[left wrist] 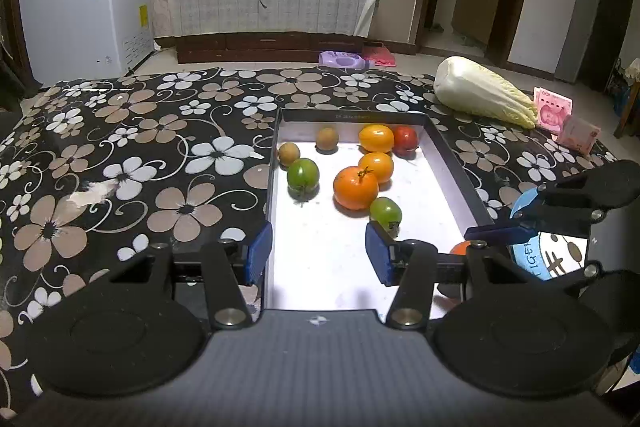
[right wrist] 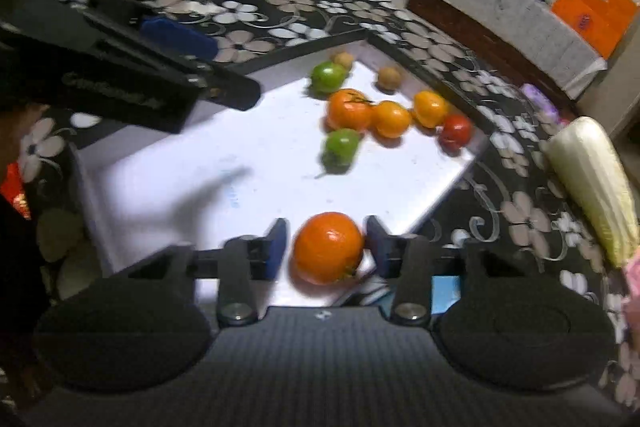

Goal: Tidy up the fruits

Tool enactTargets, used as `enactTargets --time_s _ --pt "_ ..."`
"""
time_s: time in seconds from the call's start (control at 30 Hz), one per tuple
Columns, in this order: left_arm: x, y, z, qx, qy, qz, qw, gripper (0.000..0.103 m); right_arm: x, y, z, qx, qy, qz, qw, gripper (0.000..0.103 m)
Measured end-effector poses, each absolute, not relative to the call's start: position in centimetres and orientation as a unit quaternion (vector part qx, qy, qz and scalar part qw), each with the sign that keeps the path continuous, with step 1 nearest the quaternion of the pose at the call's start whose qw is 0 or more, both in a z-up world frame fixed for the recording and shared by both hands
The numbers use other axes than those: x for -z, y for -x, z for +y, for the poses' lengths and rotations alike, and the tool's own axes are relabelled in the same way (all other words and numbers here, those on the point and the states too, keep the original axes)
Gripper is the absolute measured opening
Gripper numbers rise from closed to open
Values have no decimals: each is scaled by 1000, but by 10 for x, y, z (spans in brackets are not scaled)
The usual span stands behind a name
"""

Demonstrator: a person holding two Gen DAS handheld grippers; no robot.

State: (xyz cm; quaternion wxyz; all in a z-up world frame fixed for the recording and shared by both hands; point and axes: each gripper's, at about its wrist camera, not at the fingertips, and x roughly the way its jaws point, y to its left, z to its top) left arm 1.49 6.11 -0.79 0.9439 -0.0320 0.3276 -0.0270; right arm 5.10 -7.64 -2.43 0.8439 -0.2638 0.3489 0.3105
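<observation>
A shallow black-walled tray (left wrist: 456, 163) with a white floor lies on a tabletop (left wrist: 132, 155) covered by a dark cloth with pale flowers. In the left wrist view, the left hand-held gripper (left wrist: 320, 251) hangs over the near end of the tray with its blue pads apart and nothing between them. Beyond it the fruits sit grouped in the far half of the tray: a large orange (left wrist: 355, 187), a green fruit (left wrist: 303, 174) to its left, a smaller green one (left wrist: 385, 210) just beside it on the near right, two yellow-orange fruits (left wrist: 376, 138) behind, a red one (left wrist: 405, 138) near the far right wall, and two small brown fruits (left wrist: 327, 138) towards the far left corner. In the right wrist view, the right hand-held gripper (right wrist: 326, 247) stands at the tray's near edge with a second orange (right wrist: 327, 247) between its fingers; the right pad meets the fruit, while a narrow gap shows at the left pad, so it is not clamped. A Chinese cabbage (left wrist: 480, 93) lies on the cloth past the tray's right wall, with pink banknotes (left wrist: 554, 115) beside it.
</observation>
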Motion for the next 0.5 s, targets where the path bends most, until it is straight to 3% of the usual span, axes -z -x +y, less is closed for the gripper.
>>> enactTargets --time_s 0.5 --pt "13 -27 34 43 23 334 941 58 -18 -51 -141 -298 155 329 882 41"
